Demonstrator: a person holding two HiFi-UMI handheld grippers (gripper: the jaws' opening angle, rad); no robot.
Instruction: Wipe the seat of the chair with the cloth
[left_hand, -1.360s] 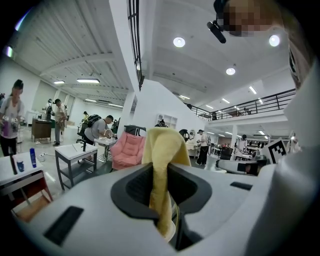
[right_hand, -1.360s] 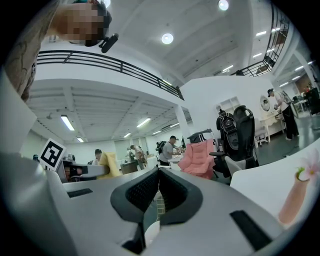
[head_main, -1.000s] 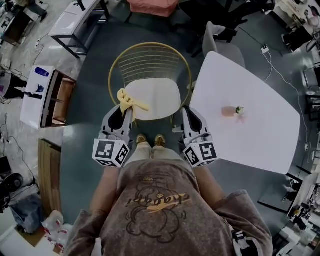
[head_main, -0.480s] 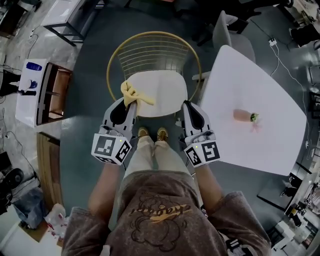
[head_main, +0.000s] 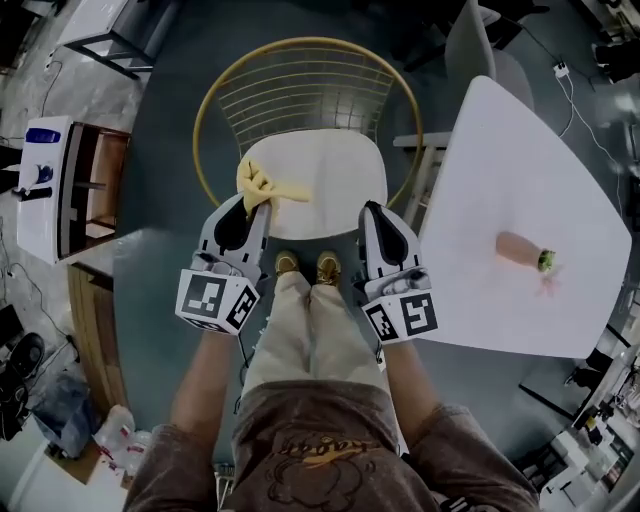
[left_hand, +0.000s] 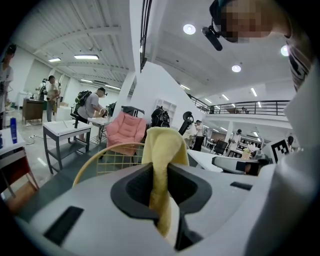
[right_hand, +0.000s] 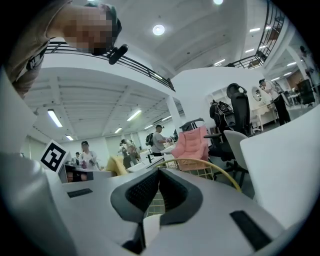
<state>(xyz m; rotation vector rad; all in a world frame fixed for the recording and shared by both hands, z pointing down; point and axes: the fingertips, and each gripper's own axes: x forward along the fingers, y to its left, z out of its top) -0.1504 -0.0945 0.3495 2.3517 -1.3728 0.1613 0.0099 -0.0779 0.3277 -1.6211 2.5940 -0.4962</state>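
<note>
My left tongs (head_main: 250, 206) are clamped on the yellow cloth (head_main: 264, 185). In the left gripper view the left tongs (left_hand: 160, 169) pinch a fold of the cloth (left_hand: 165, 144) between the dark pads, and the rest bunches up above the tips. From the head view, that bunch lies over the front left corner of the chair seat (head_main: 325, 180), a pale cushion with rounded edges. I cannot tell whether the cloth is pressing on the cushion or held just above it.

My right tongs (head_main: 372, 210) sit at the seat's front right edge, beside the cushion. In the right gripper view the right tongs (right_hand: 159, 173) are closed together with nothing gripped between them.

The chair's gold wire back (head_main: 300, 92) curves round the far side of the seat. My shoes (head_main: 302, 265) stand just in front of the seat, between the two tongs. To my right, a white surface (head_main: 500, 150) carries a small pink object with a green end (head_main: 524, 248), well apart from the chair. To my left stands a white cabinet (head_main: 28, 205) with a blue bottle (head_main: 42, 135) on top. A pink padded chair (left_hand: 127, 134) shows beyond the gold frame (left_hand: 95, 161) in the left gripper view.
</note>
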